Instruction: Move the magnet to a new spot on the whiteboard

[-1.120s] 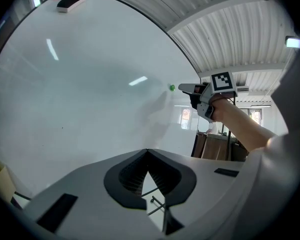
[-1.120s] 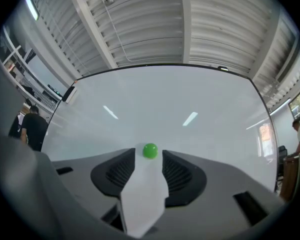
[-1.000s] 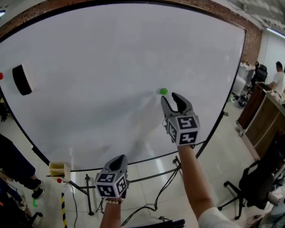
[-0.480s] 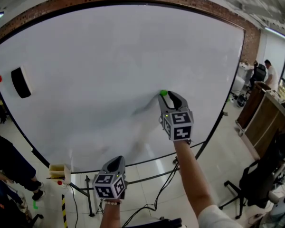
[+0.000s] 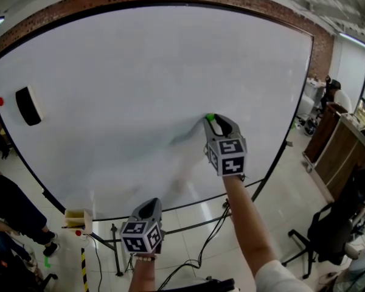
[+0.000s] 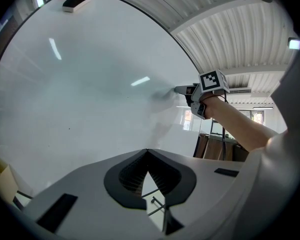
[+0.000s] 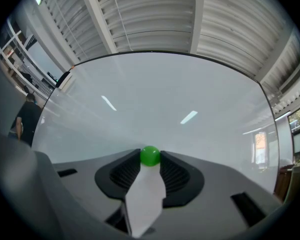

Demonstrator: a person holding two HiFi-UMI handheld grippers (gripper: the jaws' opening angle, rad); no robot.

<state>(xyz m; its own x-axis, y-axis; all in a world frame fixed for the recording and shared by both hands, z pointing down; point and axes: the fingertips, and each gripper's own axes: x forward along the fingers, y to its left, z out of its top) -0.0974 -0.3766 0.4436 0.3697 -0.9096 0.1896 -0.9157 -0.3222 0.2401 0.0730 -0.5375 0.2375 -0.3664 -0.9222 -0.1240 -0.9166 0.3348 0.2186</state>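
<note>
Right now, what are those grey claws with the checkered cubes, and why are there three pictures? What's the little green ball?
A person holds a squeeze-claw tool, called a gripper, in each hand. One picture comes from a camera on the person's head, looking at a big whiteboard. The other two come from small cameras riding on each claw, looking along its jaws. The checkered cubes are just parts of the tools. The green ball is a magnet on the board. The right gripper has its two jaws closed on it, one on each side. The left gripper hangs lower, jaws together, holding nothing. Far left on the board are a black eraser and a small red magnet.
</note>
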